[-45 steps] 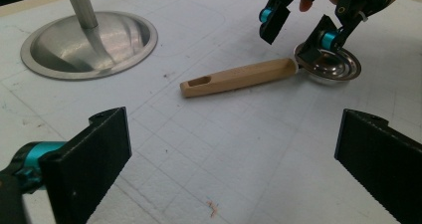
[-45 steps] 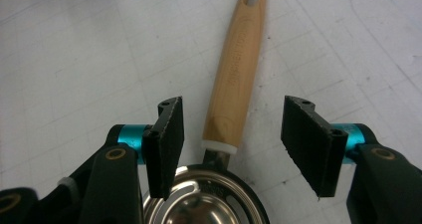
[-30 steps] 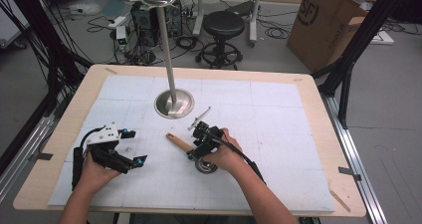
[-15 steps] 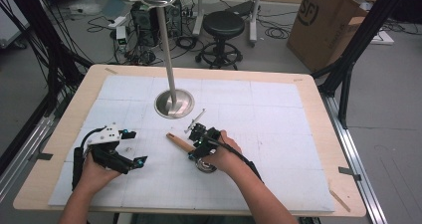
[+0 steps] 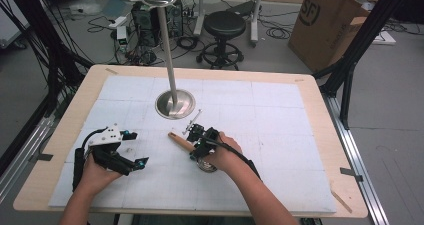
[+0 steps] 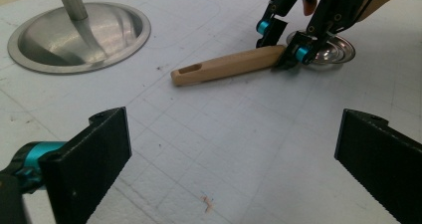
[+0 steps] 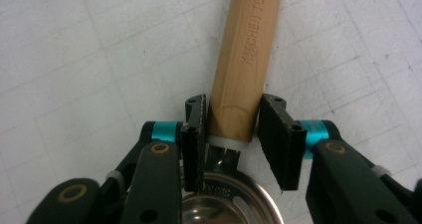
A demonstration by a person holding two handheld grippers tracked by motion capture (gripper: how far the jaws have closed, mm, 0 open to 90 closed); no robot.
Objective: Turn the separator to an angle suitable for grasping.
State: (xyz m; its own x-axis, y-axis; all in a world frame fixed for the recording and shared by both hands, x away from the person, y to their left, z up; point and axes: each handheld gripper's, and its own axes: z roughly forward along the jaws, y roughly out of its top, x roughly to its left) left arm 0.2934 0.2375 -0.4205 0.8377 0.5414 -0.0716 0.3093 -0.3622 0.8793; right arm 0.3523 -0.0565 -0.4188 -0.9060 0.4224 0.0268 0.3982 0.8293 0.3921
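Since a second ago my right gripper [image 7: 231, 129] has been closing its jaws on the wooden handle [image 7: 244, 55] of the strainer [image 5: 192, 150], and I now see both pads pressed against it, just above the metal bowl [image 7: 229, 204]; my hands have hardly shifted. The strainer lies flat on the mat [image 5: 280, 135] just in front of the stand [image 5: 174, 104], handle end pointing to my left gripper [image 6: 231, 169], whose jaws stand wide apart over bare mat. I read "KITCHEN TOOL" on the handle, cut off, and "SF" on the cardboard box [image 5: 327, 25] beyond the table.
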